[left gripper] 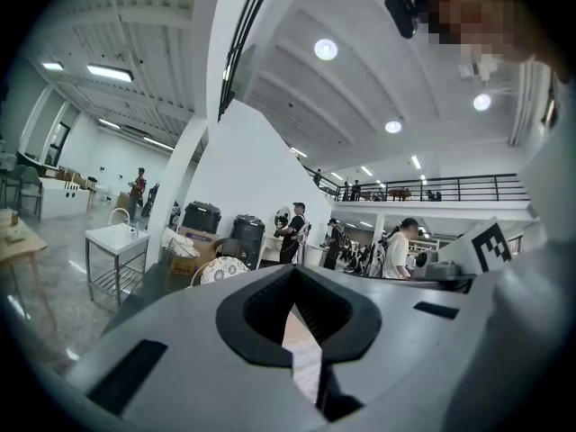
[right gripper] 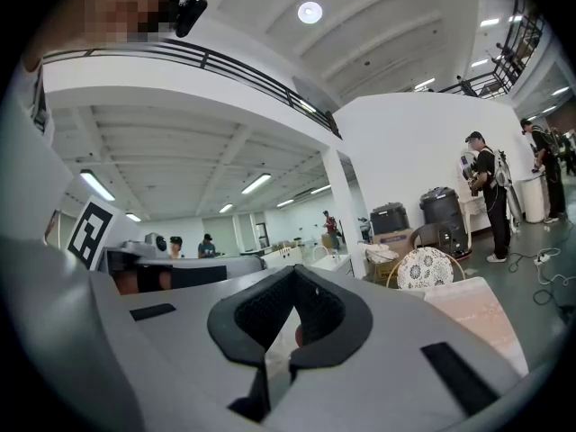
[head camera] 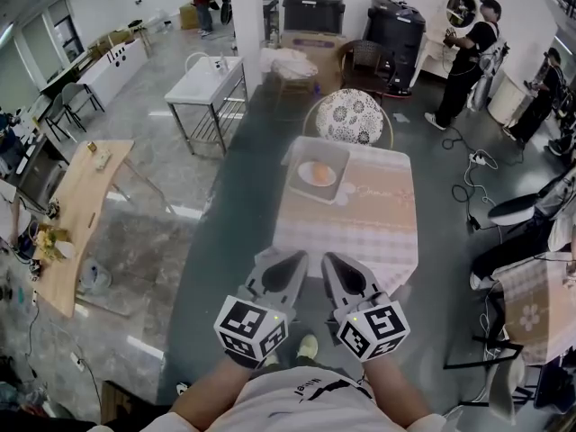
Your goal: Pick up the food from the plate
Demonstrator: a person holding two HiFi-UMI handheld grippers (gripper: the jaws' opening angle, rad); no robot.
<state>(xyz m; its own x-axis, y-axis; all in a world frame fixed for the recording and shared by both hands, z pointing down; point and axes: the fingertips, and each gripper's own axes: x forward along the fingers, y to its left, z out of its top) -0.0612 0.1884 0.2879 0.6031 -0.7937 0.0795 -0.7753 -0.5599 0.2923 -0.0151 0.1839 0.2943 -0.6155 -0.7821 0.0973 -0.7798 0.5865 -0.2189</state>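
Fingers [head camera: 272,282] closed: left gripper [head camera: 290,257], right gripper [head camera: 335,259]; food [head camera: 317,173] roundish, axis unclear, on plate [head camera: 301,191].

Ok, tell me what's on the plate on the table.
One round orange piece of food sits in the middle of the plate. The plate's surface beneath it is covered, and finer detail is too small to tell.

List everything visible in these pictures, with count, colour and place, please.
table: one, pale checked cloth, centre
plate: one, grey, table's far left
food: one, orange, on the plate
chair: one, patterned seat, behind the table
sink stand: one, white, back left
wooden table: one, light brown, left
bins: two, black, back wall
people: three standing, mostly dark clothes, back and right
left gripper: one, grey, shut, empty, over the table's near edge
right gripper: one, grey, shut, empty, beside the left
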